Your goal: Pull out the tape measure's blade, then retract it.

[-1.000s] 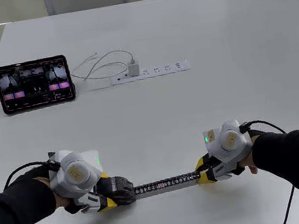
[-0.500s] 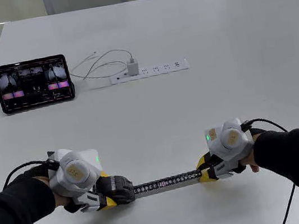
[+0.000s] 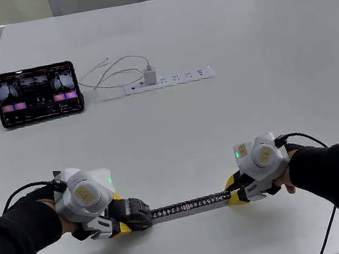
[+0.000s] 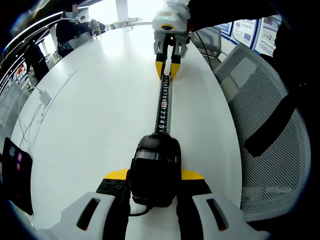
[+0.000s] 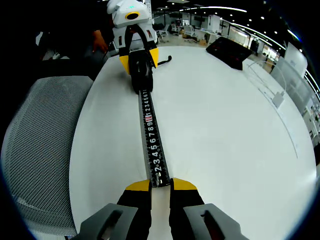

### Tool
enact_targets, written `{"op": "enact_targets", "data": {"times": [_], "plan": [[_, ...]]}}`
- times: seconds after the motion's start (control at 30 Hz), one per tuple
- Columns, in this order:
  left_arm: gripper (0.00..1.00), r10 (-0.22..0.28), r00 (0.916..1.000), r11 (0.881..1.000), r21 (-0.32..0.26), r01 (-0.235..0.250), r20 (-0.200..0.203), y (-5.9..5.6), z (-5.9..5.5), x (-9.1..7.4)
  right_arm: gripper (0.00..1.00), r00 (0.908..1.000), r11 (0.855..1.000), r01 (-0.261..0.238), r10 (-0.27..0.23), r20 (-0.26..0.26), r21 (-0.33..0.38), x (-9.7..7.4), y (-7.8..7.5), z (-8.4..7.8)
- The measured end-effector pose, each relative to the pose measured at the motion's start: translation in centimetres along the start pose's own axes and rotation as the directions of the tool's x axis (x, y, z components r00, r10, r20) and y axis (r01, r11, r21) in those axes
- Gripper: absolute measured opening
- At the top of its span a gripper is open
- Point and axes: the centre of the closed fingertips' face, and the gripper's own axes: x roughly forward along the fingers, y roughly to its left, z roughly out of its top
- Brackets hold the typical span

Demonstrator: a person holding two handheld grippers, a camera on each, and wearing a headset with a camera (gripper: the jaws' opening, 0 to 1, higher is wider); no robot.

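Note:
My left gripper (image 3: 121,220) (image 4: 155,176) is shut on the black tape measure case (image 3: 133,212) (image 4: 156,165) near the table's front edge. The black blade with white numbers (image 3: 190,205) (image 4: 164,104) (image 5: 151,141) runs from the case to the right, low over the white table (image 3: 220,119). My right gripper (image 3: 234,194) (image 5: 160,186) is shut on the blade's end. In the right gripper view the case (image 5: 140,70) sits far up between the other gripper's yellow-tipped fingers. In the left gripper view the other gripper (image 4: 168,68) holds the blade's far end.
A tablet (image 3: 36,94) with a lit screen stands at the back left. A white power strip (image 3: 172,80) with a plugged charger and looped cable (image 3: 112,71) lies behind the middle. A grey mesh chair (image 4: 270,130) (image 5: 40,150) stands at the table's near edge.
My right gripper has moved a little further right with the blade's end, so slightly more blade shows. The left gripper and the case have stayed where they were.

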Motion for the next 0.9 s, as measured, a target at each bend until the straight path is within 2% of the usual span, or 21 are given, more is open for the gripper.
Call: {"op": "enact_targets", "data": {"times": [0.9], "plan": [[0.3,0.001,1.0,1.0,0.0,-0.001,0.0,0.1,0.0,0.0,0.08,0.9999,1.0,0.01,-0.01,-0.009,0.009,-0.7,-0.2,-1.1]]}}
